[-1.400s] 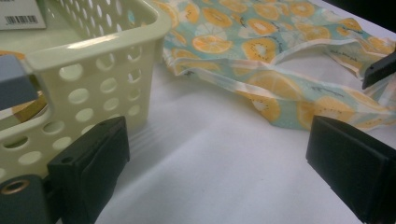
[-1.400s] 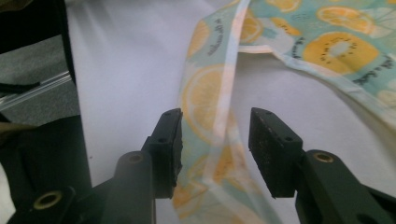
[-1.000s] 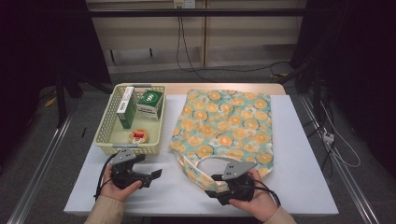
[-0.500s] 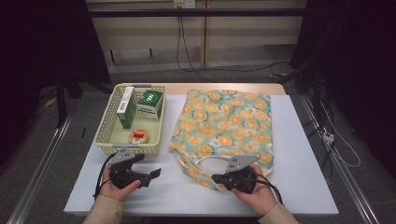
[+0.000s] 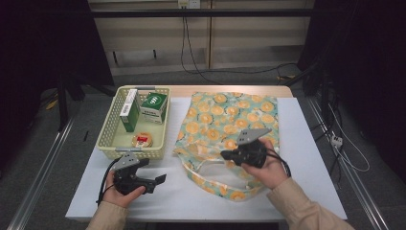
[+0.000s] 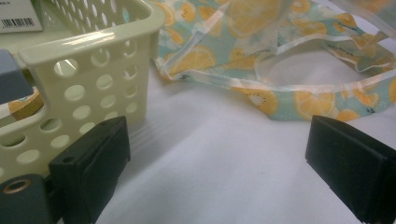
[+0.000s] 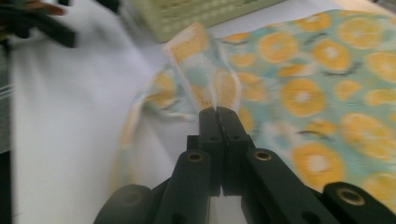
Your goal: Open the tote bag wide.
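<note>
Flat on the white bench [image 5: 306, 143], right of centre: a thin teal fabric tote bag printed with orange slices [image 5: 239, 120], long axis running from twelve o'clock down to six, mouth and looped handle [image 5: 210, 165] at the six o'clock end nearest the person. Pinched at the bag's upper mouth edge [image 7: 201, 60] in the right gripper view: a raised fold of cloth rising straight out of the closed jaws of the right gripper [image 7: 218, 114], so shut on the bag itself. In the high view, right gripper [image 5: 244, 153] over the bag's lower half, jaws pointing toward nine o'clock, hand wrapped round its body.

At about eight o'clock from the bag's mouth, well apart from it: the left gripper [image 5: 158, 179], jaws spread wide and empty, resting low over bare bench and aimed toward three o'clock. Seen between those jaws in the left gripper view: the lower mouth edge and handle loop, lying ahead and slightly right.

Probably next: left jaws across to that free edge, to pull the mouth open.

Just beside the bag at nine o'clock: a pale yellow perforated plastic basket [image 5: 111, 143] holding green-and-white cartons [image 5: 154, 106] and a small round tin [image 5: 142, 140].
</note>
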A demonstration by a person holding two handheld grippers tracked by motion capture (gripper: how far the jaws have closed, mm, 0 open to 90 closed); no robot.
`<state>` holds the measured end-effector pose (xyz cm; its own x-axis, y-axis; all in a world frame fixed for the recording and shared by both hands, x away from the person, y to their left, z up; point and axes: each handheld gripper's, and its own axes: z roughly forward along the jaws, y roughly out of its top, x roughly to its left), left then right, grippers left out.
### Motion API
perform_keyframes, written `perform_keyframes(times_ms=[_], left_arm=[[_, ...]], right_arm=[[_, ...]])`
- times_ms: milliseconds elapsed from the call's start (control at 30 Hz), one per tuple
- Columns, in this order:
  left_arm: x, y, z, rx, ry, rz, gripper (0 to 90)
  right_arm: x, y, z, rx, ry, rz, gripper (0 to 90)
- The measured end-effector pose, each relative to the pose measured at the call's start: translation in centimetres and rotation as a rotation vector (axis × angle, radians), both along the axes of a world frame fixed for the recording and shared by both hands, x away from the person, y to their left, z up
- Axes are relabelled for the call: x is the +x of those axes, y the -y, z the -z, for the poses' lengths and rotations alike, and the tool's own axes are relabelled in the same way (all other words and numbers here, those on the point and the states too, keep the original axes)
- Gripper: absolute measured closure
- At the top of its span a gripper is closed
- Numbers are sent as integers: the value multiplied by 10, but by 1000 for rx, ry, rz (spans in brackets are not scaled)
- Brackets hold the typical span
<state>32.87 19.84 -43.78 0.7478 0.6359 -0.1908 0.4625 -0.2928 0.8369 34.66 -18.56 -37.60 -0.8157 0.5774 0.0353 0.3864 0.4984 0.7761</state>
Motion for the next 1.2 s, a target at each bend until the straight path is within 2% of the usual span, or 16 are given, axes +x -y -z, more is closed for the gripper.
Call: perform_keyframes(times_ms=[67,100,133,200,300,400,500,533,667,767,833,900,967,1000,1100,1200], left_arm=[[-1,-1,-1,-5,-1,-6,65],[-1,-2,-1,-6,2,-7,65],[-1,-3,-1,-11,2,-10,65],[-1,-4,-2,-14,-1,-8,65],[-2,-5,-3,-22,6,-14,65],[-1,-6,-4,-31,8,-17,65],[0,-4,-3,-30,4,-9,65],[0,-3,-3,-29,7,-7,65],[1,-2,-3,-29,4,-2,66],[2,0,-3,-28,6,-1,65],[3,0,-3,-25,9,1,65],[3,1,-2,-26,6,0,65],[4,1,-2,-20,1,2,66],[3,2,-1,-20,-1,2,65],[4,4,-2,-22,5,5,65],[4,3,-2,-26,9,5,65]], right_arm=[[19,8,-2,0,-6,19,900],[37,17,-1,31,-30,55,900],[37,17,-1,31,-30,55,900],[52,24,3,18,-37,78,900],[73,34,12,63,-86,124,900],[91,41,20,83,-106,160,900],[105,46,25,84,-115,196,900],[114,50,27,91,-99,213,900],[125,59,28,102,-106,259,900],[134,67,30,79,-99,283,900],[140,73,31,103,-90,306,900],[144,78,34,100,-87,332,900],[146,80,38,112,-106,331,889],[146,78,42,76,-99,318,851],[146,76,43,73,-98,309,807],[141,71,37,72,-78,311,699]])
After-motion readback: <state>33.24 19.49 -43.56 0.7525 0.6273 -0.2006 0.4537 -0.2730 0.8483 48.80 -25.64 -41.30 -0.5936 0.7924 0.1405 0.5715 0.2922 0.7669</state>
